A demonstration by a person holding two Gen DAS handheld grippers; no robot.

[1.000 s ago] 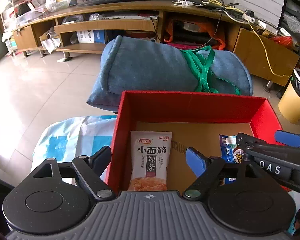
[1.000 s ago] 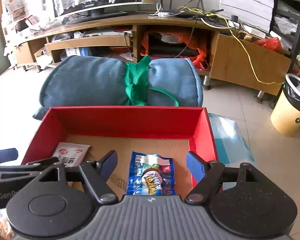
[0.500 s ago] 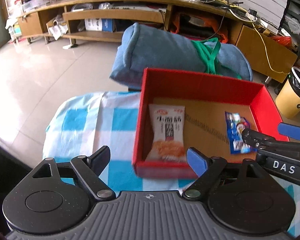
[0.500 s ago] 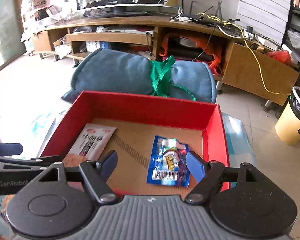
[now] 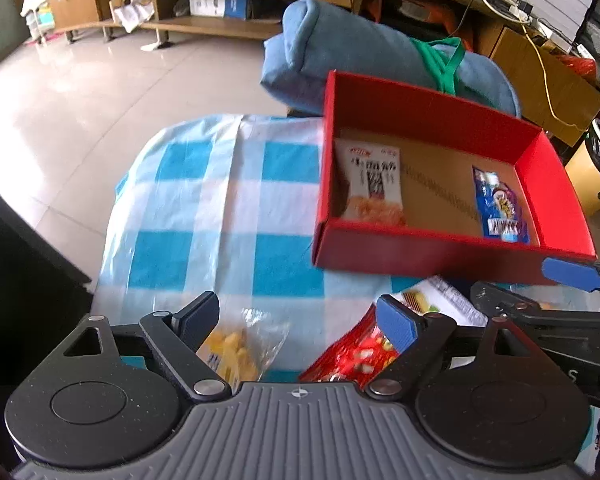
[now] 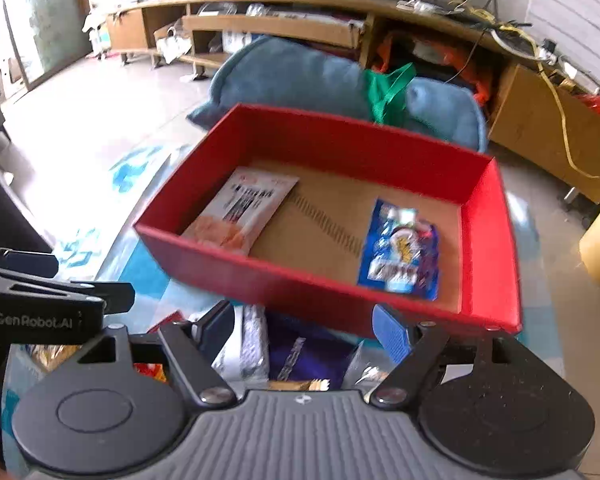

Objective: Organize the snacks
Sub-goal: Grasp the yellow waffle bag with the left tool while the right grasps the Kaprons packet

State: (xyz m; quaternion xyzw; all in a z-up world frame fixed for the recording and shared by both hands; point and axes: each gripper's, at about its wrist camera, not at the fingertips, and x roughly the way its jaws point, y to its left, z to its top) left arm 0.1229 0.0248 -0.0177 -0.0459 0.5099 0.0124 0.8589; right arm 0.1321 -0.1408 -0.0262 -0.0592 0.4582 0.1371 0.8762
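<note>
1. The red box (image 5: pixel 432 256) sits on the blue-and-white checked cloth (image 5: pixel 220 200); inside it a white snack packet (image 5: pixel 370 182) lies at the left end and a blue snack packet (image 5: pixel 498 204) at the right, well apart on the brown cardboard floor
2. Only the left wrist view shows the loose snacks nearest that gripper: a clear bag of yellow pieces (image 5: pixel 236 350) and a red packet (image 5: pixel 356 354), both on the cloth short of the box
3. Only the right wrist view shows a silver-edged packet (image 6: pixel 248 346) and a dark purple packet (image 6: pixel 304 354) lying just below the box's near wall
4. The left gripper (image 5: pixel 296 320) has its jaws opening, with nothing pinched between them; the clear bag and red packet lie beneath
5. The right gripper (image 6: pixel 304 328) stands released, its jaws apart over the purple packet without pressing on it
6. Readable writing: "GenRobot.AI" on the left gripper's body, seen from the right wrist; the white packet carries Chinese print too blurred to read
7. The packets under both grippers are cut off by the gripper bodies, so their full shapes and labels cannot be made out
8. Beyond the box lies a rolled blue cushion (image 6: pixel 300 76) tied with a green strap (image 6: pixel 388 90)
</note>
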